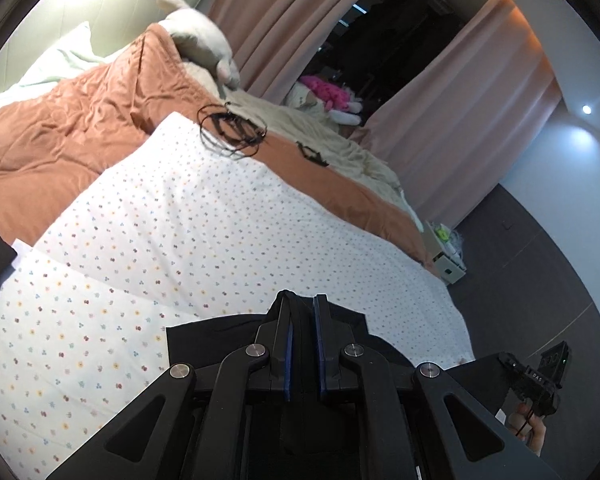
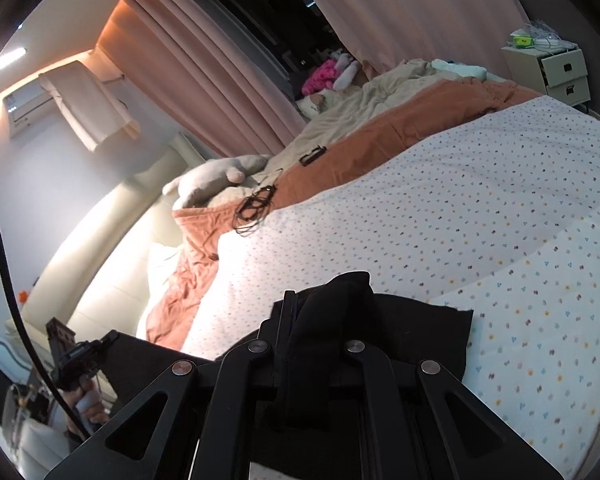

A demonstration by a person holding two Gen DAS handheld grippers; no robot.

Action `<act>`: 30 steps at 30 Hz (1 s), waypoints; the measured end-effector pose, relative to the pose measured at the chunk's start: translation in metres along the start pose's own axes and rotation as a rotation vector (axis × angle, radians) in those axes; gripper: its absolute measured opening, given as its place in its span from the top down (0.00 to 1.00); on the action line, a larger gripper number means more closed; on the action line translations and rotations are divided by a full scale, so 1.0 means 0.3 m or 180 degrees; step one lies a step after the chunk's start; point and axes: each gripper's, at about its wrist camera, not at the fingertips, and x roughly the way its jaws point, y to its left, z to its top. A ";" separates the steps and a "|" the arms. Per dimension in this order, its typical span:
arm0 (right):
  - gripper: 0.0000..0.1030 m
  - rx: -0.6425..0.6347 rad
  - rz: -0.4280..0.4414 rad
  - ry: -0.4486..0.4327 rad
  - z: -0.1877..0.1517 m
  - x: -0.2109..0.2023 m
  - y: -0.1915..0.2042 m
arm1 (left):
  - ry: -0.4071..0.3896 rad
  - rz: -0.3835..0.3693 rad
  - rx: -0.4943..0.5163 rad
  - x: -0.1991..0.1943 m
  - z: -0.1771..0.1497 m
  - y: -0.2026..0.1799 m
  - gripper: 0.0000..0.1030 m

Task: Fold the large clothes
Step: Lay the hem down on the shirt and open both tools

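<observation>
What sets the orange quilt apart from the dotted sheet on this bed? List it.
The orange quilt is one plain colour; the dotted sheet is white with small coloured dots. The orange quilt is creased and bunched, while the dotted sheet lies mostly smooth and flat. The dotted sheet lies nearer the grippers, the orange quilt behind it. Both are bedding spread on the same bed.

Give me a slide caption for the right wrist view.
Right gripper shut on black garment above the dotted sheet.
</observation>
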 end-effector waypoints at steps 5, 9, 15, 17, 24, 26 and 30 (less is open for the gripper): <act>0.92 0.0142 -0.0123 0.0110 0.021 0.150 -0.090 | 0.0192 0.0095 -0.0159 0.163 0.010 0.079 0.91; 0.92 0.0196 -0.0339 0.0215 0.011 0.271 -0.153 | 0.0342 0.0185 -0.0307 0.287 0.007 0.140 0.91; 0.87 0.0501 -0.0629 0.0263 -0.015 0.386 -0.262 | 0.0484 0.0410 -0.0237 0.439 -0.005 0.180 0.90; 0.71 0.0630 -0.0707 0.0346 -0.026 0.429 -0.298 | 0.0646 0.0483 -0.0319 0.480 -0.005 0.196 0.84; 0.25 0.0794 -0.0814 0.0331 -0.047 0.390 -0.347 | 0.0387 0.0529 -0.0478 0.401 0.000 0.231 0.08; 0.25 0.0808 -0.0861 0.0343 -0.059 0.368 -0.357 | 0.0398 0.0540 -0.0517 0.378 -0.006 0.243 0.08; 0.25 0.0758 -0.0917 0.0414 -0.107 0.324 -0.358 | 0.0484 0.0583 -0.0437 0.346 -0.068 0.258 0.08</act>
